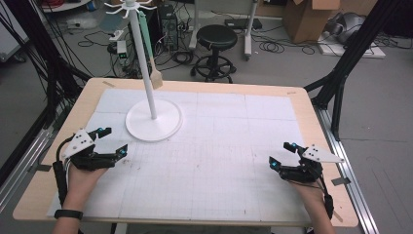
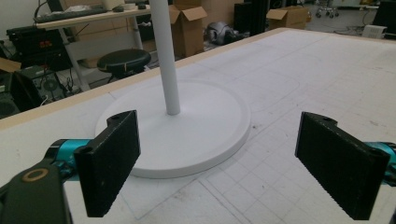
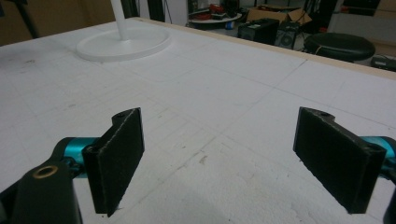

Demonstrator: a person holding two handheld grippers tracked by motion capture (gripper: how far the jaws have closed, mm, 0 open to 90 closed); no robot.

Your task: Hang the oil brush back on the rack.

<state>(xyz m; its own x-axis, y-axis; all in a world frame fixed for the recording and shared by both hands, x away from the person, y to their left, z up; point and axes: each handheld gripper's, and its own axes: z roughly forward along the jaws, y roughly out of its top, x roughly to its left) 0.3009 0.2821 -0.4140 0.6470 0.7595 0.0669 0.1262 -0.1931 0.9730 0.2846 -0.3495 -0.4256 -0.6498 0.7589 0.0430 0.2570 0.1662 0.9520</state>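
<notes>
Stand (image 1: 153, 97) pole upright, spatula (image 1: 156, 77) hanging vertical, both hand-held grippers (image 1: 113, 142) (image 1: 281, 155) wide open, empty.

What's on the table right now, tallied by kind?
White stand with pole and round base: 1
Wooden spatula hanging from the stand's top hooks: 1
Handheld tools, jaws open: 2, left tool, right tool
Total: 4
</notes>
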